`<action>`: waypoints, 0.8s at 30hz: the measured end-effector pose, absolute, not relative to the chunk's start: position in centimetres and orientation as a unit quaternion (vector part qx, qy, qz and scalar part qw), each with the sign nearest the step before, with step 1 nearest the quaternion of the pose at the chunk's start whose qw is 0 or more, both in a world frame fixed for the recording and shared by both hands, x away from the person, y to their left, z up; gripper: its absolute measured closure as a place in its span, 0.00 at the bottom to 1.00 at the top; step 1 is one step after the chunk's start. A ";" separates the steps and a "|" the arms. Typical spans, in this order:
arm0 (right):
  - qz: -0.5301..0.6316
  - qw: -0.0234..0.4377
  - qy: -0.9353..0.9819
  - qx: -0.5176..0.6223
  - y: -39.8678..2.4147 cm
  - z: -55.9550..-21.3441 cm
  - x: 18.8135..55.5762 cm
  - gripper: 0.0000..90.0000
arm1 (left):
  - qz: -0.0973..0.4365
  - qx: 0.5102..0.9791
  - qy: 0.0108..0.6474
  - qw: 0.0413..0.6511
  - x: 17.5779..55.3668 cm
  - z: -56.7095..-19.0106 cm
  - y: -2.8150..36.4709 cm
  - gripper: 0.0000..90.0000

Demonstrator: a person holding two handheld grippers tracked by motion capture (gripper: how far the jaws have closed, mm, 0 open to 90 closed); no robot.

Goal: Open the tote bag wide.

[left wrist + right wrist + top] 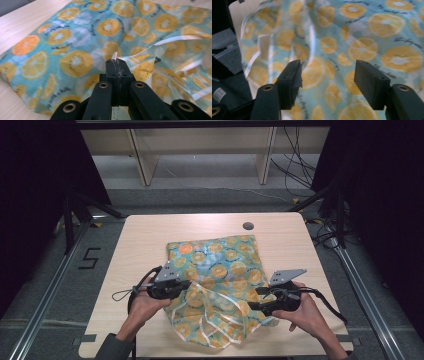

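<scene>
Scene: a wooden counter [140, 245] is seen from above, with a person's two hands coming in from 6 o'clock, one gripper held in each.
Bag: a clear plastic bag [220, 285] printed with orange slices on teal is spread over the counter's middle and near part; its far half lies flat, its near half is crumpled and lifted.
Bag edge: a pale seam strip is seen along the loose near layer in the left gripper view [175, 40], raised off the flat printed layer [75, 50] below.
Left gripper: [186, 289] is held at the bag's 9 o'clock edge, pointed toward 3 o'clock.
Left jaws: pressed together on a thin fold of the bag; a small tip of film is seen sticking out just above the jaws in the left gripper view [117, 65].
Right gripper: [254, 306] is held at the bag's 4 o'clock side, pointed toward 9 o'clock.
Right jaws: spread wide apart [327, 75]; nothing is clamped, the bag is seen behind and between them, and contact with the film cannot be told.
Hole: a dark round grommet [248, 226] is set in the counter at 12 o'clock of the bag, apart from it.
Floor: a "5" mark [90, 258] is seen at 9 o'clock of the counter.
</scene>
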State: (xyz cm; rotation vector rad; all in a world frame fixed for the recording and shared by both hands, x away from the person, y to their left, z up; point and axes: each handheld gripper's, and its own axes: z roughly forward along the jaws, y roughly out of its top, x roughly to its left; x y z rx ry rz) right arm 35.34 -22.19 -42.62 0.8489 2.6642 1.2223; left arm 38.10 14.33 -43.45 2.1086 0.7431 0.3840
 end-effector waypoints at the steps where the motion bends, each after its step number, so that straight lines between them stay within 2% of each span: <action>1: 0.401 0.039 0.872 0.277 -21.9 -42.6 35.2 0.43 | 0.157 0.840 0.300 0.423 38.6 -43.5 14.4 0.99; 2: 0.399 0.025 0.871 0.286 -21.6 -42.6 34.8 0.42 | 0.159 0.840 0.304 0.421 39.0 -43.5 14.5 1.00; 3: 0.399 0.037 0.875 0.272 -21.5 -42.6 34.9 0.42 | 0.164 0.839 0.305 0.420 39.5 -43.5 14.7 0.99; 9: 0.383 0.021 0.882 0.275 -20.0 -43.7 34.6 0.38 | 0.154 0.834 0.322 0.421 40.5 -44.0 14.9 0.99; 13: 0.362 0.035 0.892 0.269 -18.7 -45.0 35.0 0.38 | 0.156 0.832 0.322 0.423 40.6 -44.0 15.0 0.99; 15: 0.343 0.039 0.901 0.264 -18.2 -45.6 35.3 0.54 | 0.158 0.834 0.317 0.423 40.6 -44.0 15.1 0.99; 17: 0.343 0.053 0.902 0.258 -17.9 -46.2 35.7 0.79 | 0.156 0.834 0.317 0.423 40.5 -44.0 15.1 0.99; 19: 0.352 0.057 0.902 0.242 -17.9 -45.9 36.5 0.98 | 0.156 0.838 0.312 0.420 40.6 -44.0 15.1 0.99; 24: 0.371 0.099 0.895 0.229 -18.1 -43.2 38.4 1.00 | 0.153 0.833 0.327 0.419 40.7 -44.4 15.4 0.99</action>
